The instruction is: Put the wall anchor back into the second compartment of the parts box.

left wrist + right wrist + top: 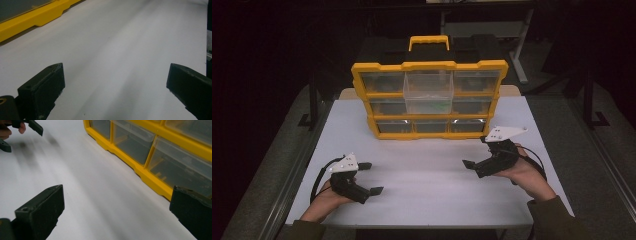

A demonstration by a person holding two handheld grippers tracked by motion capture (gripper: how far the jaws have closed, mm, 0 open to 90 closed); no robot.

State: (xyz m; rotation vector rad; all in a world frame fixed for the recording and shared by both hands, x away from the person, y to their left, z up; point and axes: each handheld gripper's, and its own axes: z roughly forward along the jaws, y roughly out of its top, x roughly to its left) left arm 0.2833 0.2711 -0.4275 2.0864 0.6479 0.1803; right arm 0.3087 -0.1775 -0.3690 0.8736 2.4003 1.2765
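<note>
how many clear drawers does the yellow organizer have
9, in three rows of three on the yellow organizer: top row, middle row, bottom row. The two centre upper drawers look pulled out.

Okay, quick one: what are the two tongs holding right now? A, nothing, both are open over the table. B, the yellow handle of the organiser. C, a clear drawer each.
A: the left tongs and right tongs stand wide open above the bare white table, short of the yellow organiser.

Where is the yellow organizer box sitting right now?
In the high view the yellow organizer box stands upright at the far middle of the white table, beyond both grippers, nearer the right gripper.
</note>
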